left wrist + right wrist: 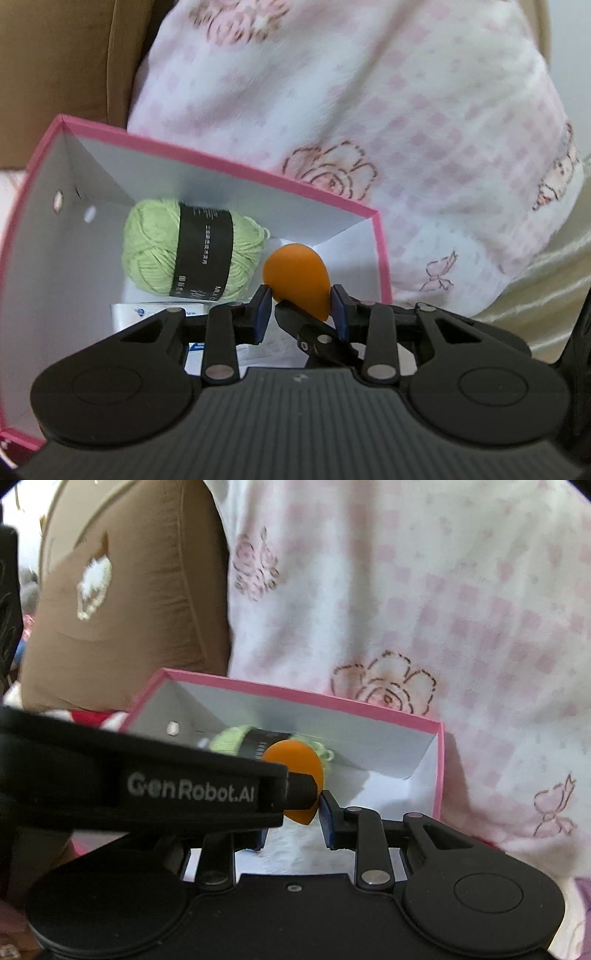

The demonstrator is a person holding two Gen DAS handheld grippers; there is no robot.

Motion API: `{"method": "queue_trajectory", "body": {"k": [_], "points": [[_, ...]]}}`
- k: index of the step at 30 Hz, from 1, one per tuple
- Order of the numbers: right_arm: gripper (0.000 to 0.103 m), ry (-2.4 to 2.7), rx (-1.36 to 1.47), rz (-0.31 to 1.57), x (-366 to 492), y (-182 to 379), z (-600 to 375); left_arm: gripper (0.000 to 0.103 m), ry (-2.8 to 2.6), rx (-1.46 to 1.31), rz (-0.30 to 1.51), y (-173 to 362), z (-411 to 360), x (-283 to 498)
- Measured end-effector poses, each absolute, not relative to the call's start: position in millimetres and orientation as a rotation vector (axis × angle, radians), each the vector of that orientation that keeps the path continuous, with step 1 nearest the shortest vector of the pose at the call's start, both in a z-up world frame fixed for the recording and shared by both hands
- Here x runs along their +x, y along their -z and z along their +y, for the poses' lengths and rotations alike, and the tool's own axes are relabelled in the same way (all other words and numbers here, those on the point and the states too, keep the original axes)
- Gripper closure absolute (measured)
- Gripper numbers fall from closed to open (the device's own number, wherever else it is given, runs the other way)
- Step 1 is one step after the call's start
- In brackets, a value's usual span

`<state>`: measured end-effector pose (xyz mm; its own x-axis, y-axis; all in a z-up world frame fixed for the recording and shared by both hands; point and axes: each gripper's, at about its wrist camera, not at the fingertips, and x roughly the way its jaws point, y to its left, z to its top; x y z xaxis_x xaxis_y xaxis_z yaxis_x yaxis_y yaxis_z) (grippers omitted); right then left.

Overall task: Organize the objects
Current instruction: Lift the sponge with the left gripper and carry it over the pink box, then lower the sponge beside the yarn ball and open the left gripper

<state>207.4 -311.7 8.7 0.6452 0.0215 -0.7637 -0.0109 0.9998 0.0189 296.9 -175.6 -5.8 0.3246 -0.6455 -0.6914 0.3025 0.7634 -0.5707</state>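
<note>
Green yarn (194, 247) already in pink box (236, 170); left gripper (301, 308), right gripper (291, 812) both clamp orange sponge (297, 277) over right corner, not yet released.

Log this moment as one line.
left gripper shut on orange sponge | right gripper shut beside it | over pink box | green yarn inside
</note>
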Motion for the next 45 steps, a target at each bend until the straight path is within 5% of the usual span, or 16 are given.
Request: {"method": "queue_trajectory", "body": {"k": [20,45], "points": [[0.072,0.064,-0.141,0.965,245.8,33.4,-310.1,0.070,0.643,-0.448,1.123,51.5,-191.4,321.4],[0.069,0.033,0.005,1.037,268.6,40.7,-329.8,0.071,0.541,-0.398,1.058,35.8,-165.4,309.3]]}}
